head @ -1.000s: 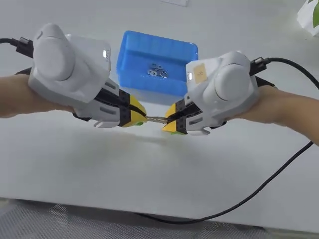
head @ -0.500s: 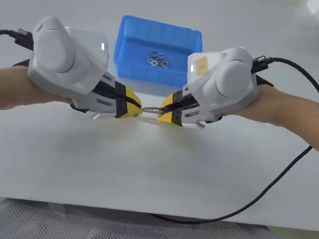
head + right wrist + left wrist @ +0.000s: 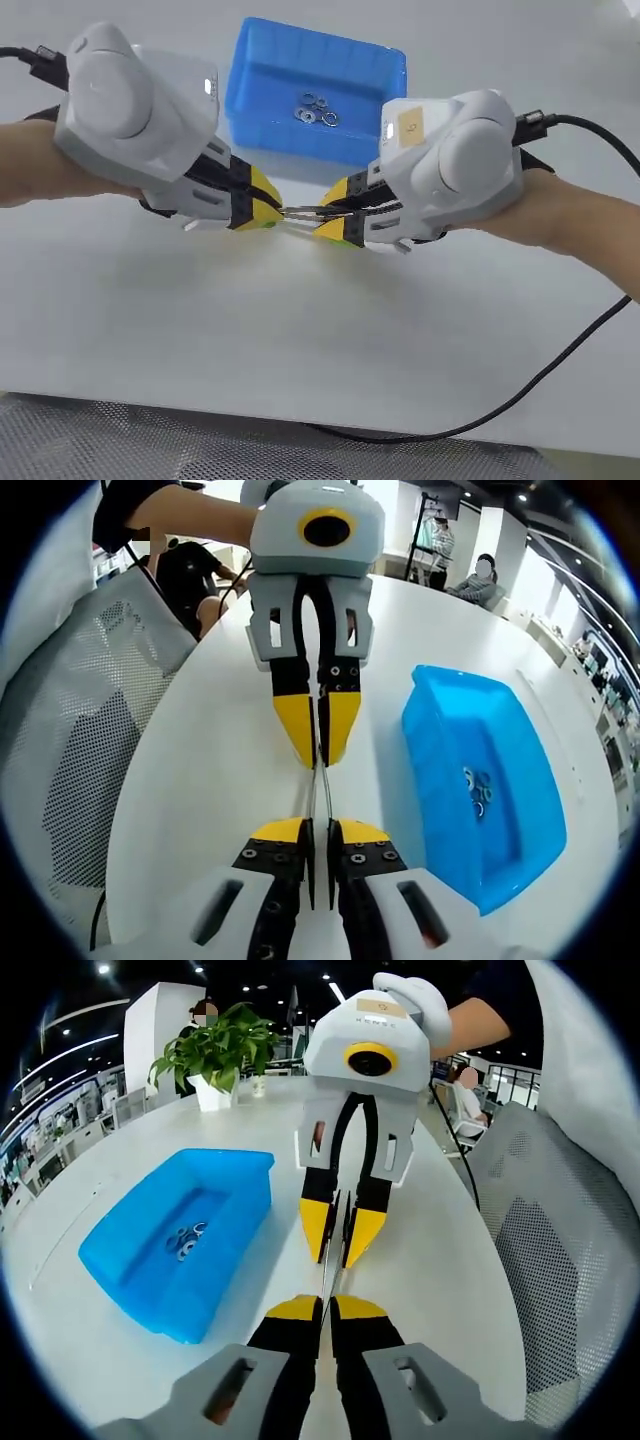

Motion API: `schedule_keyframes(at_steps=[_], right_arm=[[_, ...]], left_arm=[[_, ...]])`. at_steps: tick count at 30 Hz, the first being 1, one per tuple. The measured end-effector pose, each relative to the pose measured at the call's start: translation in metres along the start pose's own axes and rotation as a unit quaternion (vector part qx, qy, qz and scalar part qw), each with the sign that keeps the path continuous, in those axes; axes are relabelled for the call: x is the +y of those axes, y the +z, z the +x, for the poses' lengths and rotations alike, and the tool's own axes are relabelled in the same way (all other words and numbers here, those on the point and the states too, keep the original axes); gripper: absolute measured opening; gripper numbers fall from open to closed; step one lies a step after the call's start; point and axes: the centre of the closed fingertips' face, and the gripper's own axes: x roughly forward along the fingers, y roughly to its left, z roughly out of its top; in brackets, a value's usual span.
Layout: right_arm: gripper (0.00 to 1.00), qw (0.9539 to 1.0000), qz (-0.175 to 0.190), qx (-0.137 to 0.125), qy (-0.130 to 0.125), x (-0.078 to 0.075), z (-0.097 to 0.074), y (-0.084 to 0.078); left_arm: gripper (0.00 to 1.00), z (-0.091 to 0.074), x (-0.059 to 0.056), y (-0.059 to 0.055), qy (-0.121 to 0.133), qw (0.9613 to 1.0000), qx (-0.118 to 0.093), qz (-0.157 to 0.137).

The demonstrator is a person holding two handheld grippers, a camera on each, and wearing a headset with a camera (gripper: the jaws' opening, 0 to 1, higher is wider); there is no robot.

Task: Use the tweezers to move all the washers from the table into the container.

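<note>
— Checking progress: where are the washers (image 3: 315, 110)?
— All I can see lie in the blue container (image 3: 300, 142), just beyond the meeting jaw tips. Looks nearly finished.
— The tweezers (image 3: 305, 212)?
— Between them: left gripper (image 3: 262, 208) and right gripper (image 3: 335, 222) each clamp one end.

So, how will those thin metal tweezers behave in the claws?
Likely light and springy: the thin metal tweezers look slender, bridging the left claw and right claw. The smooth metal may slip or pivot if only one end is pinched.
</note>
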Motion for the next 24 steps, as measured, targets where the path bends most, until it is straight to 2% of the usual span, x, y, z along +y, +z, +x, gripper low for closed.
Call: schedule_keyframes(at_steps=[5,14,19,24], right_arm=[[0.14,1.0000,0.004,0.001,-0.002,-0.0012,-0.0006,-0.0009],[0.14,0.9999,0.009,0.003,-0.003,-0.0001,-0.0012,-0.0015],[0.16,0.9998,0.016,0.004,-0.006,-0.0007,-0.0019,-0.0026],[0.17,0.9997,0.022,0.006,-0.010,-0.0012,-0.0031,-0.0041]], left_arm=[[0.07,0.0000,-0.0002,-0.0051,0.000,0.9999,0.011,0.004],[0.07,0.0017,0.0020,-0.0069,-0.001,0.9999,0.014,0.006],[0.08,0.0019,0.0042,-0.0057,0.004,0.9999,0.011,0.006],[0.10,-0.0027,0.0095,-0.0026,0.017,0.9998,0.004,-0.012]])
